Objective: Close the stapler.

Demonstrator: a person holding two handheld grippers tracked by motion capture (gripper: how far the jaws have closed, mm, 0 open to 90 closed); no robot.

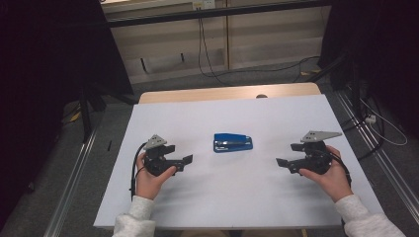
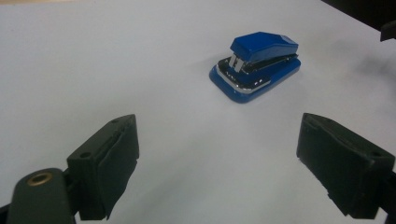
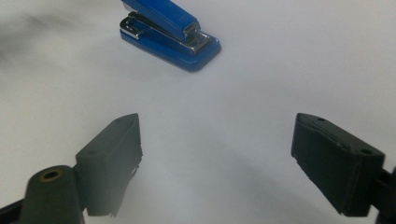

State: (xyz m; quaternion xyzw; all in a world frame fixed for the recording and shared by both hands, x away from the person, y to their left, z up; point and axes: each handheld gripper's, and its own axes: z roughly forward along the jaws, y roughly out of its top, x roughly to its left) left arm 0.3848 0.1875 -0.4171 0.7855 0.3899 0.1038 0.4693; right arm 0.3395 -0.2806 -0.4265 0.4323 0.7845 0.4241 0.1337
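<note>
So here's where I'm at: blue stapler point(image 1: 232, 142) sitting flat in the middle of the white tabletop point(image 1: 237, 197), lying crosswise in the high view, and I've got one set of tongs on either side of it. Left tongs point(image 1: 186, 161) and right tongs point(image 1: 279, 163) both point inward at it, both gaping wide with nothing between the pads, and both well apart from the stapler.

From the left gripper view the stapler point(image 2: 255, 65) is up and right of centre, with the end where the blue top arm rises off the base turned towards me. From the right gripper view it point(image 3: 169, 32) is up and left, partly cut off by the top edge, chrome end nearest.

My take on doing this bit well: neither pair is lined up yet, so I'd get the stapler centred between the pads before closing in. I'd grab across the narrow width of the base, not the long way, since the length looks too much for the opening. The base is low and the tabletop looks slick, so it could easily skate if one pad touches first. Come in low and level and touch both pads together. The top arm is sprung, so pinching it probably just squashes it down.
</note>
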